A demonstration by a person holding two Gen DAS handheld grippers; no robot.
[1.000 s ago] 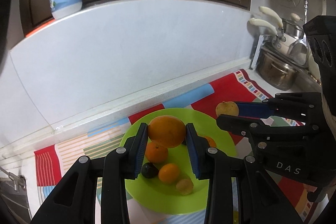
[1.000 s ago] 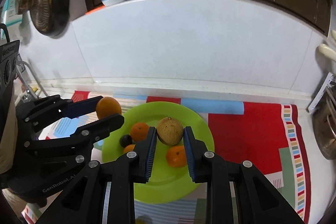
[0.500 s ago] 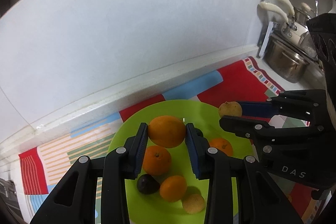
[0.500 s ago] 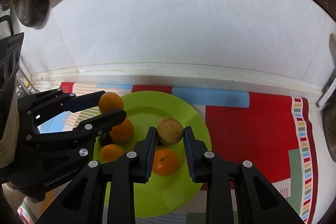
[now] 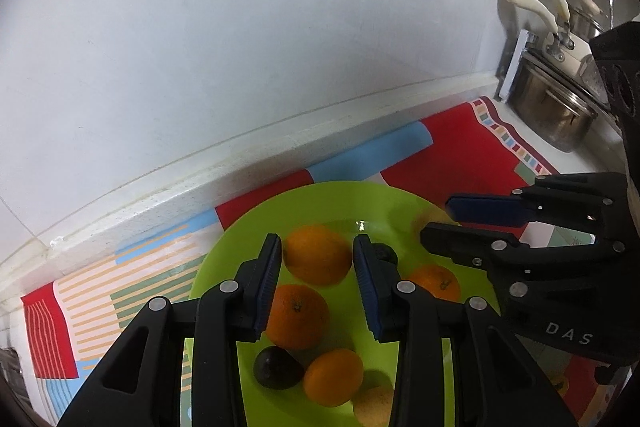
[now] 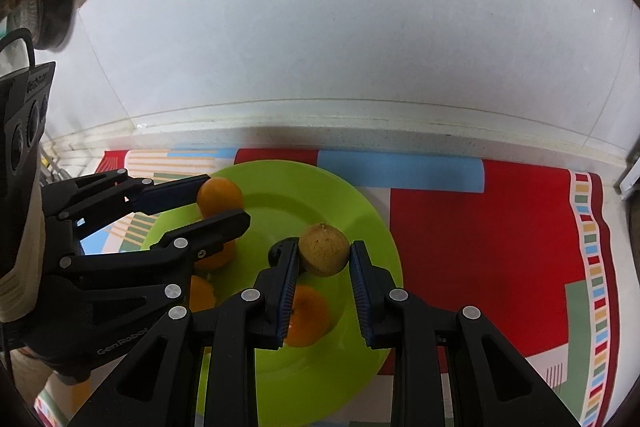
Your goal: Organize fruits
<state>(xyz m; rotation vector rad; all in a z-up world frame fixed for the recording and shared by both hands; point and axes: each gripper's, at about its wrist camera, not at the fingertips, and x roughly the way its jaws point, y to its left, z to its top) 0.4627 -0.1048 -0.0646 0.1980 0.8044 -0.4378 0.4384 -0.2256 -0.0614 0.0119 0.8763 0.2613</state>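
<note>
**Both tools hold fruit over the green plate**

Right now each hand-held gripper carries one piece of fruit above a lime-green plate (image 5: 224, 255) that sits on a bright patterned mat (image 6: 480, 227) on the surface, close to a white wall.

The left gripper (image 5: 317, 259) has its jaws pinching a large orange (image 5: 318, 254) from either side, the blue pads against its skin. Seen from the right wrist view, that orange hangs over the left rim of the plate. Below it on the plate lie another orange (image 5: 295, 315), a dark round fruit (image 5: 276, 367), a smaller orange (image 5: 332, 377) and a pale yellowish fruit (image 5: 374, 407) near the front edge. One more orange (image 5: 438, 281) lies further right, and a second dark fruit (image 5: 384, 253) peeks out just behind the right finger.

The right gripper (image 6: 324, 255) has its jaws pinching a brownish-yellow round fruit (image 6: 323, 254), held over the middle of the plate. An orange lies on the plate directly beneath it.

Off to the right of the mat stands a steel pot (image 5: 552, 107) with cream-handled pans (image 5: 536, 3) stacked behind it.
</note>
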